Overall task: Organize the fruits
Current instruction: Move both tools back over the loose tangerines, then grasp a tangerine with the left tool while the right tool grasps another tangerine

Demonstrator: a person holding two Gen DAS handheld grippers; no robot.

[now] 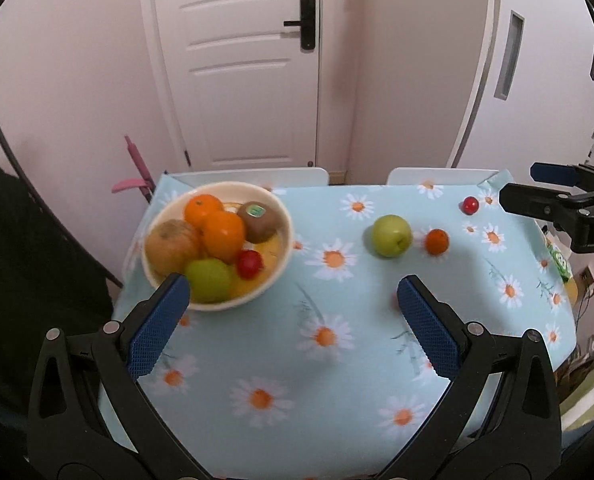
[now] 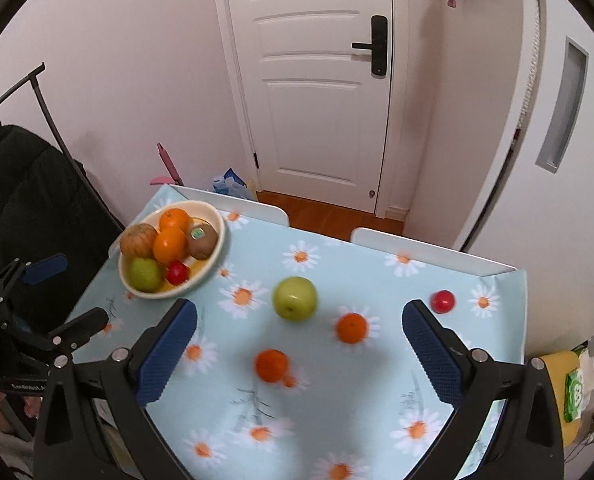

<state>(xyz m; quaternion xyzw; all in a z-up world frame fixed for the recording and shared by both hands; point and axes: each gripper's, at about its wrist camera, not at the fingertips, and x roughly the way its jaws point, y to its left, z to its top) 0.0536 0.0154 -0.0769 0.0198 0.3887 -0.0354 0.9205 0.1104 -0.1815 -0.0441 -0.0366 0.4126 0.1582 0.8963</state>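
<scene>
A cream bowl (image 1: 283, 236) (image 2: 217, 236) at the table's far left holds oranges, a kiwi, a brown fruit, a green apple and a small red fruit. Loose on the daisy tablecloth lie a green apple (image 1: 391, 235) (image 2: 295, 298), a small orange (image 1: 437, 241) (image 2: 351, 328), a second orange (image 2: 271, 365) and a small red fruit (image 1: 471, 205) (image 2: 443, 301). My left gripper (image 1: 293, 300) is open and empty above the cloth beside the bowl. My right gripper (image 2: 299, 320) is open and empty above the loose fruit.
Two white chair backs (image 2: 437, 254) stand at the table's far edge before a white door (image 2: 317, 80). A dark coat on a rack (image 2: 25, 200) is at the left. A green packet (image 2: 577, 388) sits off the right edge.
</scene>
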